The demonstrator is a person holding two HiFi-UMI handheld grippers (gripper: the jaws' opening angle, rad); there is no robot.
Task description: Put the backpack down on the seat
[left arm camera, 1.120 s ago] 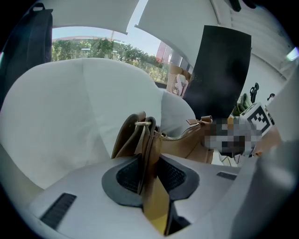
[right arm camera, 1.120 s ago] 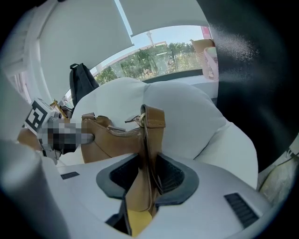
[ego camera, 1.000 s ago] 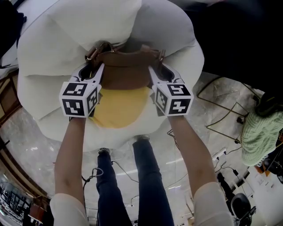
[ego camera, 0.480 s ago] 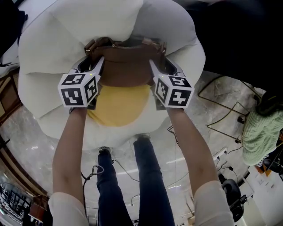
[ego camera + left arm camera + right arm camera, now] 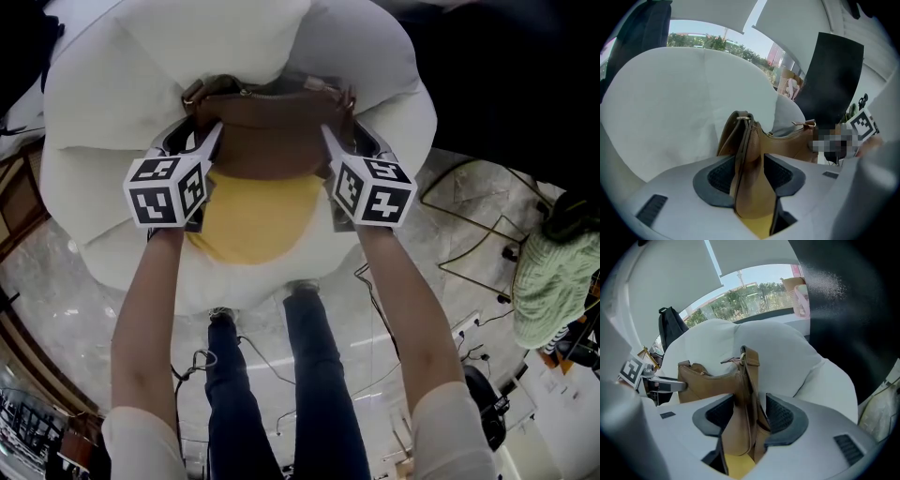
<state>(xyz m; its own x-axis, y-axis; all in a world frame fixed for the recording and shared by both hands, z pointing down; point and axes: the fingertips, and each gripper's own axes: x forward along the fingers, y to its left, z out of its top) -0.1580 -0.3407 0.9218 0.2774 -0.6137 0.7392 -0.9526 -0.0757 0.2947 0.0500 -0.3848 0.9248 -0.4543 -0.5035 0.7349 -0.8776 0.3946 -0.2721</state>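
White petal seat (image 5: pixel 122 84) holds brown backpack (image 5: pixel 272 145), likely soft, light; left gripper (image 5: pixel 749 171), right gripper (image 5: pixel 749 416) jaws opening around its strap ends, best holds.

This looks like an indoor lounge or showroom, though which of the two cannot be told. A big white seat (image 5: pixel 112 84) shaped like rounded petals, with a yellow cushion (image 5: pixel 253 220), fills the upper half of the head view. Below it is a polished, marble-patterned floor (image 5: pixel 75 309) that reflects light. Loose cables (image 5: pixel 375 314) and a power strip (image 5: pixel 466 326) lie on the floor at the lower right, near a thin wire frame (image 5: pixel 469 247). At the top of the right gripper view, a wide window (image 5: pixel 754 291) shows trees and daylight outside.
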